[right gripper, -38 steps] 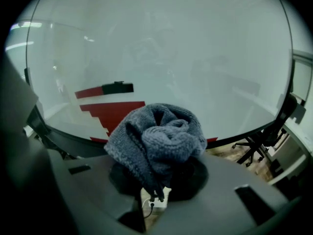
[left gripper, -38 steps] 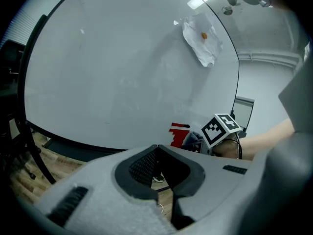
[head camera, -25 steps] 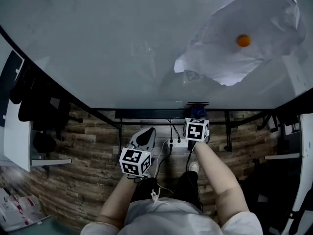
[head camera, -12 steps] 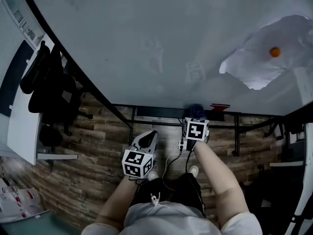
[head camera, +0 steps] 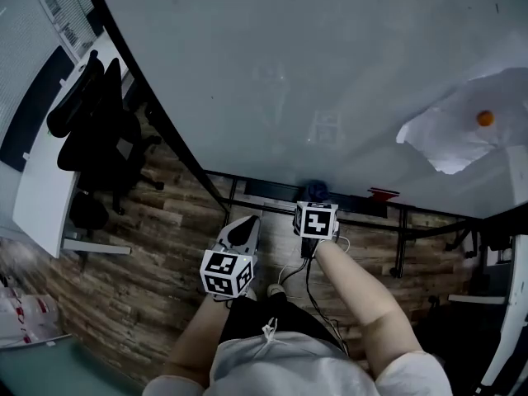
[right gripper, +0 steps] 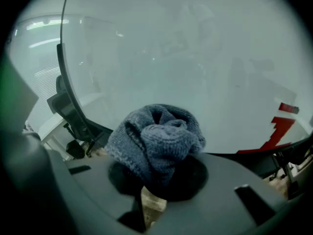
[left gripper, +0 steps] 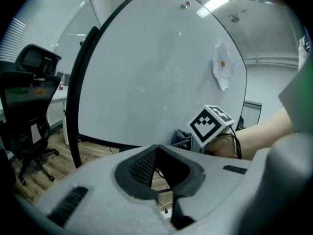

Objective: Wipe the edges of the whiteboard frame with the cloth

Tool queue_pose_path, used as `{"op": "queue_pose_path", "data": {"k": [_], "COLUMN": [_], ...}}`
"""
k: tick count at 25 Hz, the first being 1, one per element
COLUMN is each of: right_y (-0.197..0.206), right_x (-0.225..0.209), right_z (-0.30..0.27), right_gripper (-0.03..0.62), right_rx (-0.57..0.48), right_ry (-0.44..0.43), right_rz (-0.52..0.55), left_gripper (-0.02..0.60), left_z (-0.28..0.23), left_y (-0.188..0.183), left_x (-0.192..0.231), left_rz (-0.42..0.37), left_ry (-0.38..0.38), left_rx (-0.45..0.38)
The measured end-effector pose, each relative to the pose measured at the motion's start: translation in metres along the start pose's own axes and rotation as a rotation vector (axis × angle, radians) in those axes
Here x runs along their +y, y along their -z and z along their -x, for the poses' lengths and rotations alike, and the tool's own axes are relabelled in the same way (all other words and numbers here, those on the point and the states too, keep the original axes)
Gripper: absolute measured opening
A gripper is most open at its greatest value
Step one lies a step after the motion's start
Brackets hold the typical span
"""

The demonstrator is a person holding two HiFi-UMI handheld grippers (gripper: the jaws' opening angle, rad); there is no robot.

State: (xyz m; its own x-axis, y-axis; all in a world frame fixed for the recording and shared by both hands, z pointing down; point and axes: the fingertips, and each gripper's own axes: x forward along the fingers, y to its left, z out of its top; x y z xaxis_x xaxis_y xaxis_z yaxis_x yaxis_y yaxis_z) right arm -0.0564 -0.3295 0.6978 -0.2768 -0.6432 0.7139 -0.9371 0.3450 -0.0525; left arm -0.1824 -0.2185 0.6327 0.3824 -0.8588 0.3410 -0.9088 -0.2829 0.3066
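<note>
The whiteboard (head camera: pixel 313 64) fills the upper head view, its black frame (head camera: pixel 262 181) running down the left side and along the bottom. My right gripper (head camera: pixel 315 201) is shut on a bunched blue-grey knitted cloth (head camera: pixel 314 190), which sits at the bottom frame edge. In the right gripper view the cloth (right gripper: pixel 156 133) bulges out of the right gripper (right gripper: pixel 157 164) in front of the board, with the frame (right gripper: pixel 68 94) curving at left. My left gripper (head camera: pixel 245 228) hangs lower and to the left, away from the board. That left gripper (left gripper: pixel 157 149) is shut on nothing.
A sheet of paper (head camera: pixel 462 134) is pinned to the board by an orange magnet (head camera: pixel 485 118). A red item (head camera: pixel 383 194) lies on the bottom ledge right of the cloth. A black office chair (head camera: pixel 95 139) and white desk (head camera: pixel 41 196) stand left. Cables (head camera: pixel 290 271) lie on the wooden floor.
The right gripper and cloth have moved left along the bottom frame, away from the red item. The head view has swung left, showing more of the left frame. The left gripper stays low.
</note>
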Motion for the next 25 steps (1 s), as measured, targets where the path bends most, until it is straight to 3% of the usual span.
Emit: {"op": "queue_pose_path", "data": {"k": [6,10,16,21,25], "right_y": [-0.007,-0.013,-0.024,-0.033,-0.036], "right_x": [0.037,0.058,0.127,0.163,0.165], "right_z": [-0.01,-0.012,-0.029,-0.041,-0.042], "right_gripper": [0.069,0.069,0.069,0.069,0.069], "right_rx": [-0.001,-0.034,-0.035,-0.03,-0.042], "right_ry": [0.009,0.05,0.043,0.114,0.207], "right_rz": [0.003,-0.02,-0.005,0.081,0.043], "left_gripper": [0.02,0.02,0.02,0.02,0.02], "left_z": [0.01,0.023,0.052,0.078,0.093], "left_y": [-0.013,-0.009,-0.005,-0.008,-0.008], "left_x": [0.031,0.063,0.122,0.152,0.175], "left_rz": [0.003,-0.021,-0.03,-0.041,-0.045], "left_ry": [-0.012,-0.002,0.012,0.024,0.029], "left_rx": [-0.032,0.005,0.044,0.045,0.048]}}
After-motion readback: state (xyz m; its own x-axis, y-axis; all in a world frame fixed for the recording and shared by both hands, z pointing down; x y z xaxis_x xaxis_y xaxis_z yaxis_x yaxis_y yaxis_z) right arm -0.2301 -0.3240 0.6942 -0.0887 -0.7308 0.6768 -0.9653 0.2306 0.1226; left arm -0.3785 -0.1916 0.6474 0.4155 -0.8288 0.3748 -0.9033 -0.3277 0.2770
